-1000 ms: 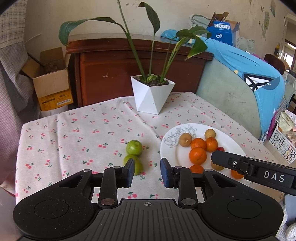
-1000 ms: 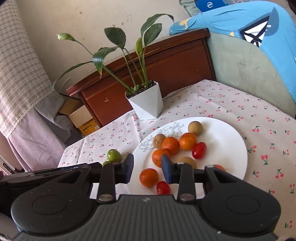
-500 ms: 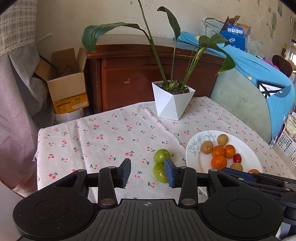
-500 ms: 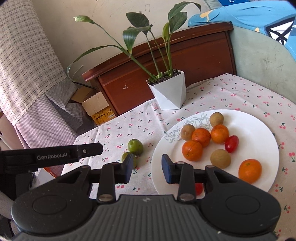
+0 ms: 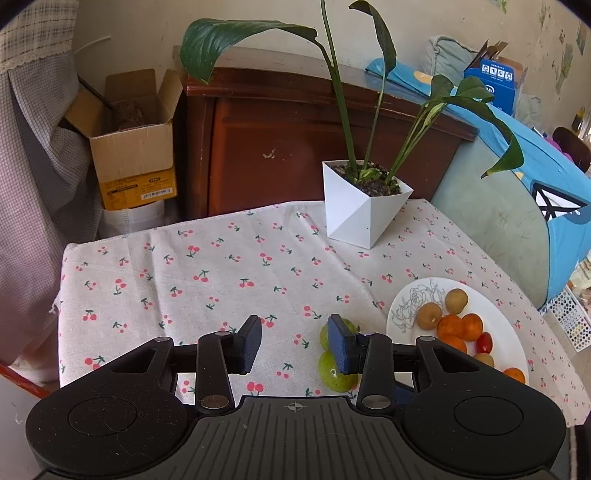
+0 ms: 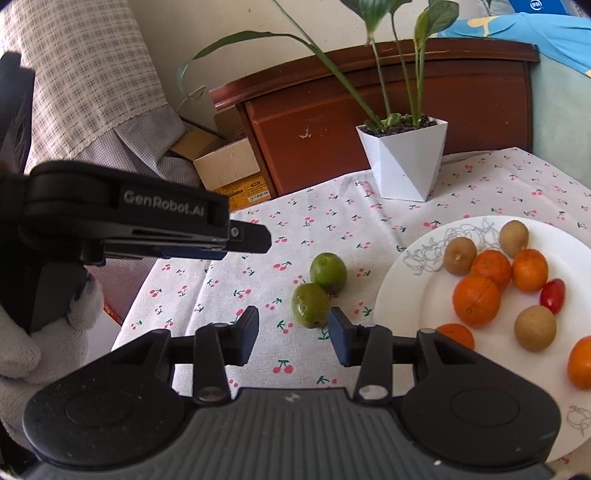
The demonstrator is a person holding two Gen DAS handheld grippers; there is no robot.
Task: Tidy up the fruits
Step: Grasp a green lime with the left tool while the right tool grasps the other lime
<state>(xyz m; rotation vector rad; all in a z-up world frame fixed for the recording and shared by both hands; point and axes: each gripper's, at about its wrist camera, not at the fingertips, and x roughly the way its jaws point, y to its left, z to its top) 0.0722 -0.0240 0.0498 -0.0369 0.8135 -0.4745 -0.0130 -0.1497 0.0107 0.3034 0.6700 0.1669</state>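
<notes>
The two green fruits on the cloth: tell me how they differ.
The nearer green fruit looks duller, olive-toned and speckled; the farther green fruit is brighter and smoother. The nearer one lies closest to the right gripper; the farther one sits behind it. Both are small, roundish, touching, and off the white plate.

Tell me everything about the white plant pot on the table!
The white angular plant pot is faceted like folded paper, wide at its rim and narrower at its base, and looks like smooth plastic or ceramic. It stands upright on the cherry-print tablecloth near the table's far edge, holding dark soil and a plant with long green stems and broad leaves. No fruit or gripper touches it.
</notes>
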